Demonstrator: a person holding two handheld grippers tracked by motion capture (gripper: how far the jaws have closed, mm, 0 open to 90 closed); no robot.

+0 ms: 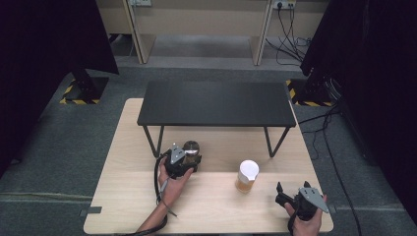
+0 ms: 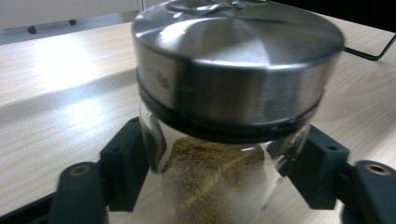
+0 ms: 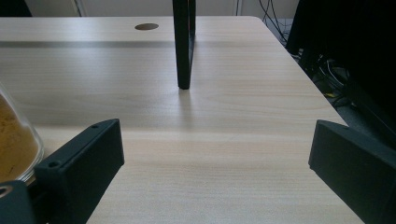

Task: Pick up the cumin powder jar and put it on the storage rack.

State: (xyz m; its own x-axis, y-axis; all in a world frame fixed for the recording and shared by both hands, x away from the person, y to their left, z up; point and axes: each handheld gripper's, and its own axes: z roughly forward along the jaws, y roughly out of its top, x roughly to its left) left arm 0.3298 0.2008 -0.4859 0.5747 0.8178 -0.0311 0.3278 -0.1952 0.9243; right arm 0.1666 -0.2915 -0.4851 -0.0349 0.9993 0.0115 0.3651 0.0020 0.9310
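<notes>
Fingers (image 2: 123,163) of the left gripper (image 1: 183,161) are pinched on the upright steel-lidded jar (image 2: 224,121), centre frame, while the right gripper (image 1: 287,196), lower right, is held spread and empty.

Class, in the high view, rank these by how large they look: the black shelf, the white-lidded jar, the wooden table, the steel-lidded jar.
1. wooden table
2. black shelf
3. white-lidded jar
4. steel-lidded jar, though the left gripper partly hides it, so the two jars are close and unsure.

Both grippers matte black: left gripper (image 1: 189,158) and right gripper (image 1: 279,192) carry grey three-cornered top plates; black cable trails left; jaws show screw holes.
</notes>
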